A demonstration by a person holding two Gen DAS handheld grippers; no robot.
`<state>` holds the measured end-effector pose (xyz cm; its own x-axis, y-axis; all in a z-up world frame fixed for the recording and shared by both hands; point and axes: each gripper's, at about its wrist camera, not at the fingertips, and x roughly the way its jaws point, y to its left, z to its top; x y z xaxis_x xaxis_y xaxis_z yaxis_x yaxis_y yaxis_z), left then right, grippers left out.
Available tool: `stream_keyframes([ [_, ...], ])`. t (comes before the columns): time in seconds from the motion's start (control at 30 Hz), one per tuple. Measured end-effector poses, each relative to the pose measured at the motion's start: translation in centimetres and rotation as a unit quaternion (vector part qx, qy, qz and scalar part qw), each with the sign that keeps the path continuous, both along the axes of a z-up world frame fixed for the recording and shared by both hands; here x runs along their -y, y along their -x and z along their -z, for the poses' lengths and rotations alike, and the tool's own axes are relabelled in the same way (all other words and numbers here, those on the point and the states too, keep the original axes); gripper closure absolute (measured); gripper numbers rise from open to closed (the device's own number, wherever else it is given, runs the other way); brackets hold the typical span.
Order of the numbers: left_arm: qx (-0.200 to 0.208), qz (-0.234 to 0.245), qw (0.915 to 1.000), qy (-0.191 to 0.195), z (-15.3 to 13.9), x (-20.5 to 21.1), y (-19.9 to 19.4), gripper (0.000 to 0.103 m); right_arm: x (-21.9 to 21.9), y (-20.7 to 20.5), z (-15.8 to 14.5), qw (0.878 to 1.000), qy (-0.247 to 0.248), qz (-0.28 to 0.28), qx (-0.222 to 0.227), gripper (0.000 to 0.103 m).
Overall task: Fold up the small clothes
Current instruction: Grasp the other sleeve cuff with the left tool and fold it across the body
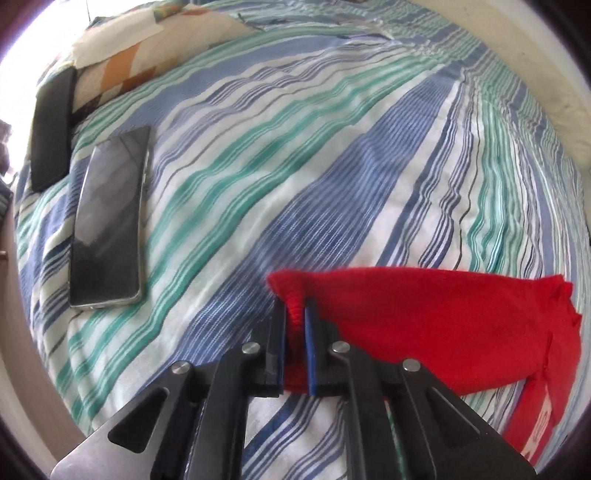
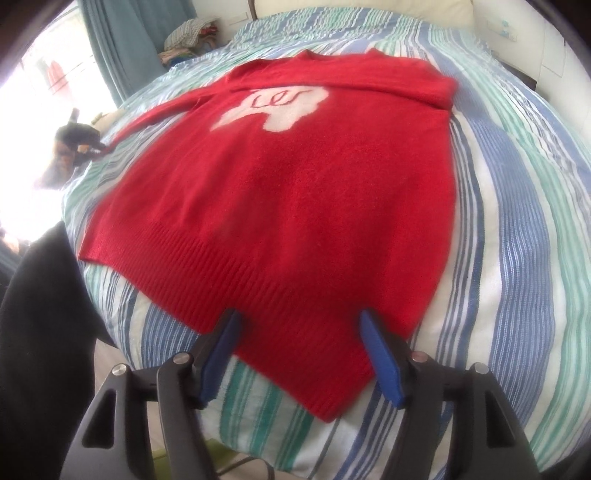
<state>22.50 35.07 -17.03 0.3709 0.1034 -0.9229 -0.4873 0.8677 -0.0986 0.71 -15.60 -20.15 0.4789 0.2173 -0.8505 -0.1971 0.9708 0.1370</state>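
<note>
The red sweater [image 2: 288,192] lies flat on the striped bedspread [image 2: 517,240]. The left gripper [image 1: 295,314] pinches what seems a sleeve cuff; the right gripper [image 2: 299,325] hovers spread at the hem. A phone [image 1: 109,218] lies nearby.

Left wrist cam: sits low and close over the blue, green and white striped bedsheet [image 1: 332,177], looking forward along its black fingers at frame bottom; a bunched edge of the red knit sweater [image 1: 424,325] fills lower right, very near the lens. Right wrist cam: higher and further back, looking down the bed toward the cream headboard [image 2: 362,9] at top centre; whole sweater [image 2: 295,192] mid-frame, fingers at the bottom edge. Shared between views: sheet and sweater.
</note>
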Motion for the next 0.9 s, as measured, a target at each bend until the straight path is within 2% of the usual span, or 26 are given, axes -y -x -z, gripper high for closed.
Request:
stream_keyframes([
  [0.1, 0.013, 0.035, 0.9982, -0.047, -3.8, 1.9, -0.8, 0.097, 0.1, 0.1, 0.0, 1.0, -0.003, 0.002, 0.001, 0.036],
  [0.23, 0.069, 0.11, 0.9896, -0.062, -10.4, 7.2, -3.1, 0.097, 0.4, 0.0, 0.0, 1.0, -0.014, 0.004, 0.0, 0.035],
  [0.33, 0.105, 0.193, 0.9732, -0.07, -14.5, 14.2, -5.4, 0.097, 0.5, 0.0, 0.0, 1.0, -0.019, 0.003, 0.0, 0.034],
  [0.47, 0.133, 0.301, 0.9422, -0.061, -17.7, 24.8, -8.2, 0.097, 0.4, 0.0, 0.0, 1.0, -0.02, 0.002, 0.002, 0.032],
  [0.6, 0.145, 0.379, 0.9133, -0.037, -18.4, 34.3, -9.2, 0.097, 0.4, 0.0, 0.0, 1.0, -0.021, 0.001, 0.003, 0.032],
  [0.67, 0.147, 0.41, 0.8993, -0.039, -18.0, 38.1, -9.2, 0.097, 0.5, 0.1, -0.1, 1.0, -0.022, 0.001, 0.004, 0.032],
  [0.73, 0.143, 0.433, 0.8889, -0.041, -17.1, 41.2, -9.3, 0.097, 0.5, 0.1, -0.1, 1.0, -0.022, 0.001, 0.004, 0.032],
  [0.8, 0.134, 0.442, 0.8862, -0.039, -15.7, 43.4, -9.6, 0.097, 0.6, 0.2, -0.1, 1.0, -0.022, 0.0, 0.004, 0.032],
  [0.9, 0.112, 0.443, 0.8886, -0.034, -13.1, 45.8, -9.9, 0.096, 0.6, 0.2, -0.1, 1.0, -0.022, 0.001, 0.004, 0.032],
])
